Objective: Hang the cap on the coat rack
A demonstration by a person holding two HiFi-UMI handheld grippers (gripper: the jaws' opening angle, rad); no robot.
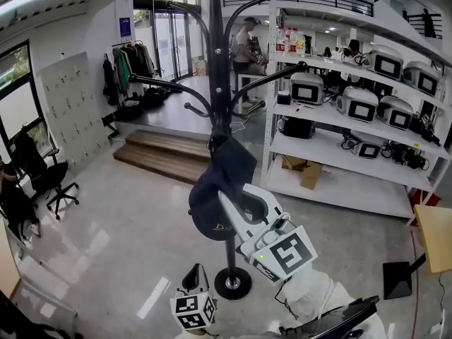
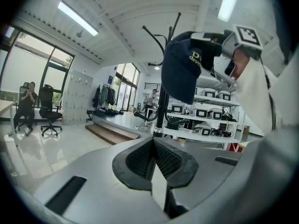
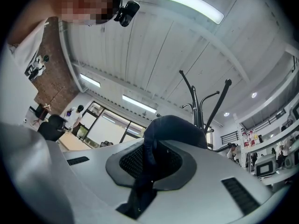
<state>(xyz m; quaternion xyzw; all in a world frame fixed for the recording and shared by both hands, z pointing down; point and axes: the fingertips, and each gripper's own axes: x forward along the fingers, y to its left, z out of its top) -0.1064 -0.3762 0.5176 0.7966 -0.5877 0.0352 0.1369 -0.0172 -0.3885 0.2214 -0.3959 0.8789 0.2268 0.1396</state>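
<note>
Now the right tool [image 3: 147, 161] is clamped on the dark navy cap [image 1: 215, 189], its two jaws pinching a fold of the cloth between them, as the right gripper view shows plainly. In the head view the cap is held up against the black pole of the coat rack [image 1: 215, 69], just under the ring of lower hooks, with its crown drooping to the left of the pole and its upper edge touching the pole. Whether it has caught on a hook I cannot tell. The left tool [image 1: 195, 272] hangs low, near the rack's round base on the glossy floor [image 1: 106, 217], well apart from the cap; its jaws are pressed together with nothing between them. Seen from the left gripper view, the cap hangs above, with pale lettering on its front. To the right of the rack stands a white shelving unit [image 1: 339, 122] loaded with boxy appliances, and behind the rack lie wooden steps [image 1: 159, 150]. An office chair [image 1: 53, 179] stands at far left
</note>
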